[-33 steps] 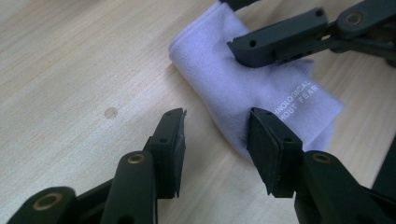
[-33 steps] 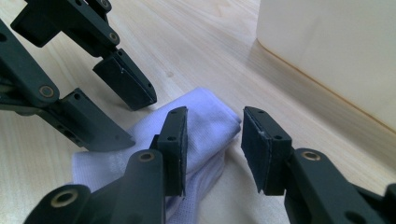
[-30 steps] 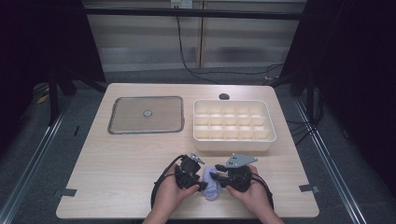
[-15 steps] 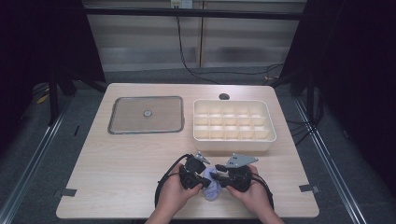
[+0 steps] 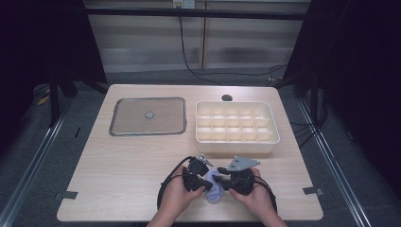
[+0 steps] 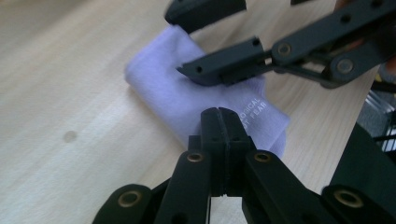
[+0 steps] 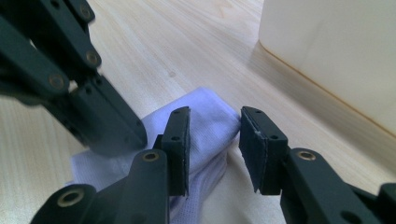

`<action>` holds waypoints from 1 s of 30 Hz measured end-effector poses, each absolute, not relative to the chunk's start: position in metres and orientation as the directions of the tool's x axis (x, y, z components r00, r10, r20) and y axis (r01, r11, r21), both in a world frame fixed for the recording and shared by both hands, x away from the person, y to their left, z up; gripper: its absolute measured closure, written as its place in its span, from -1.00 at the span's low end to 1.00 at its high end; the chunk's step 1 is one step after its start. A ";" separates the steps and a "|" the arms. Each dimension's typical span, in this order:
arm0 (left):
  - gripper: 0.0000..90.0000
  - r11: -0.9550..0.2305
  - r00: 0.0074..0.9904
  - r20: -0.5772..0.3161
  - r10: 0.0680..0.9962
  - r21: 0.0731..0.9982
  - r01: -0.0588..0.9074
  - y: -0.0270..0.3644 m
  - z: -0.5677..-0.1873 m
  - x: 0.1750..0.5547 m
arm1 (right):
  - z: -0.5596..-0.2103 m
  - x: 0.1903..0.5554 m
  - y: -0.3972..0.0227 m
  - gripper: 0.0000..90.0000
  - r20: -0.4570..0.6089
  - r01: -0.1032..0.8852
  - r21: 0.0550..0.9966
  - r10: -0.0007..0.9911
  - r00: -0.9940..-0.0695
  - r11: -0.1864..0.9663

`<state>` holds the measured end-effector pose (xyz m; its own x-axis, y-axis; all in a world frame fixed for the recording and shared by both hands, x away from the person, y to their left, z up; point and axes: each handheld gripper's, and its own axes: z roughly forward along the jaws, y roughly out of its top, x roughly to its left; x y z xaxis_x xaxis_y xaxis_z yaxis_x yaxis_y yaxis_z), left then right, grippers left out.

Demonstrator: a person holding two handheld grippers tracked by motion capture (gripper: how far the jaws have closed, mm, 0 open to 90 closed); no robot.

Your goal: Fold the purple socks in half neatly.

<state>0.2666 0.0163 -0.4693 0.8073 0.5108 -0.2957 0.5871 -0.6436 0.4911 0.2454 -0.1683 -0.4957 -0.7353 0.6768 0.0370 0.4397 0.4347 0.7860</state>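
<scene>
Now the pale purple sock lies folded on the table, near its front edge and well in front of the cream divided tray, between the two grippers. At the sock's left, the left gripper has its jaws pressed together at the sock's edge, though whether cloth is pinched between them cannot be told. At its right, the right gripper has been closing, its jaws apart astride the sock's folded end.
</scene>
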 end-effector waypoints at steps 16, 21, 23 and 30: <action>1.00 -0.625 0.795 -0.313 0.520 0.496 0.603 0.017 -0.468 0.268 | -0.488 0.241 -0.160 1.00 -0.029 0.390 0.755 0.621 -0.783 0.527; 0.99 -0.592 0.780 -0.300 0.549 0.520 0.616 0.023 -0.464 0.276 | -0.489 0.241 -0.163 1.00 -0.025 0.390 0.754 0.615 -0.788 0.529; 1.00 -0.598 0.773 -0.310 0.553 0.498 0.628 0.020 -0.469 0.277 | -0.490 0.241 -0.163 1.00 -0.013 0.398 0.759 0.623 -0.782 0.516; 1.00 -0.588 0.760 -0.314 0.569 0.491 0.643 0.021 -0.470 0.282 | -0.491 0.242 -0.164 1.00 -0.008 0.393 0.766 0.619 -0.785 0.508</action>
<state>0.2815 0.0211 -0.4704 0.7601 0.5689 -0.3141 0.6430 -0.5881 0.4906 0.2419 -0.1640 -0.4912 -0.7854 0.6189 -0.0077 0.3930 0.5084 0.7662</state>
